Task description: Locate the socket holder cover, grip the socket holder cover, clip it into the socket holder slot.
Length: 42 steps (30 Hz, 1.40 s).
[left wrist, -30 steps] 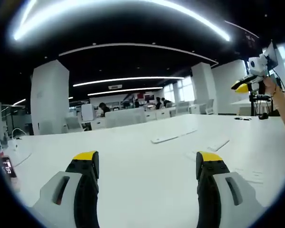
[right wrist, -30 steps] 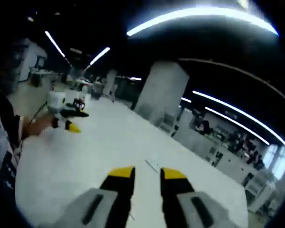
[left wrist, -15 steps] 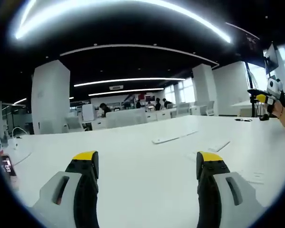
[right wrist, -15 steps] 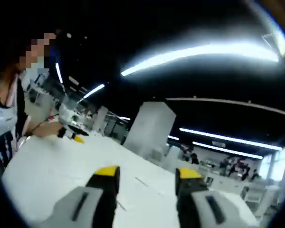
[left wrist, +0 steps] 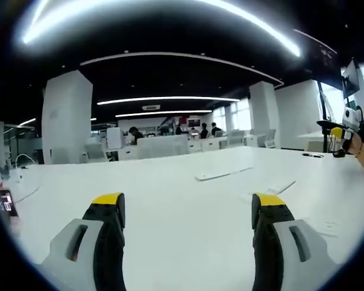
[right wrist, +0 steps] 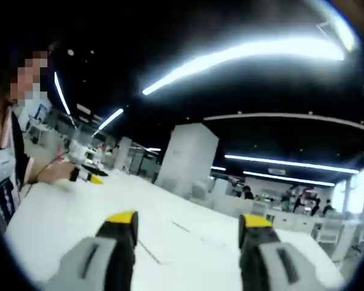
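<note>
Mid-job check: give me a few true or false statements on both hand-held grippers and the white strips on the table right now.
1. The left hand-held gripper is open with nothing between its jaws. True.
2. The right hand-held gripper is clamped on a white strip. False: its jaws stand wide apart and hold nothing.
3. A long white strip lies flat on the table, ahead of the left hand-held gripper. True.
4. The left hand-held gripper is touching that strip. False: the strip lies well beyond its yellow tips.
5. A second, shorter white strip lies to the right of the long one in the left gripper view. True.
</note>
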### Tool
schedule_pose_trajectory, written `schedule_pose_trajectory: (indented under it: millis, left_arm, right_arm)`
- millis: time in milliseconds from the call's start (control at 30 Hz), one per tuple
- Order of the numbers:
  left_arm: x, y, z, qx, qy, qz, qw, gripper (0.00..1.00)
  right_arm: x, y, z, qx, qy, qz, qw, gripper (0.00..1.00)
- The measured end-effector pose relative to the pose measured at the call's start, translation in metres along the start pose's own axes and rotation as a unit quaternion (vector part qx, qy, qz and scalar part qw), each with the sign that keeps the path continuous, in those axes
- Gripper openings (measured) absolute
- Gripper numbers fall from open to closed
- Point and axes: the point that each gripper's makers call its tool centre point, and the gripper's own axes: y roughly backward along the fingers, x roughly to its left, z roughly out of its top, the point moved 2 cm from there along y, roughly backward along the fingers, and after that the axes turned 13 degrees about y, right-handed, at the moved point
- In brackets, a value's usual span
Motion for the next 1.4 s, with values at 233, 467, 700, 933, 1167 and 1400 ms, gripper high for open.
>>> schedule_pose_trajectory:
  millis: [233, 467, 700, 933, 1167, 1400]
  left_arm:
    - [0.003, 0.001, 0.007, -0.013, 0.003, 0.005, 0.9999, 0.85]
    - [0.001, 0.005, 0.019, -0.041, 0.014, -0.003, 0.9990, 0.87]
    - [-0.006, 0.011, 0.038, -0.086, 0.009, -0.010, 0.9962, 0.88]
    - [-0.021, 0.003, 0.056, -0.058, -0.025, -0.002, 0.9980, 0.87]
    - [-0.055, -0.009, 0.057, 0.031, -0.057, -0.015, 0.9978, 0.82]
    - [-0.091, -0.023, 0.045, 0.135, -0.086, -0.049, 0.9859, 0.84]
  right_arm:
    - [-0.008, 0.002, -0.005, 0.011, -0.007, -0.013, 0.9998, 0.72]
    - [-0.013, 0.002, -0.008, 0.008, -0.018, -0.021, 0.9996, 0.74]
    - [-0.014, 0.002, -0.012, 0.017, -0.025, -0.023, 0.9993, 0.74]
    - [-0.011, -0.001, -0.012, 0.020, -0.024, -0.014, 0.9994, 0.73]
    - [-0.007, -0.003, -0.012, 0.021, -0.023, -0.008, 0.9995, 0.73]
    - [-0.002, -0.006, -0.020, 0.038, -0.018, -0.005, 0.9991, 0.72]
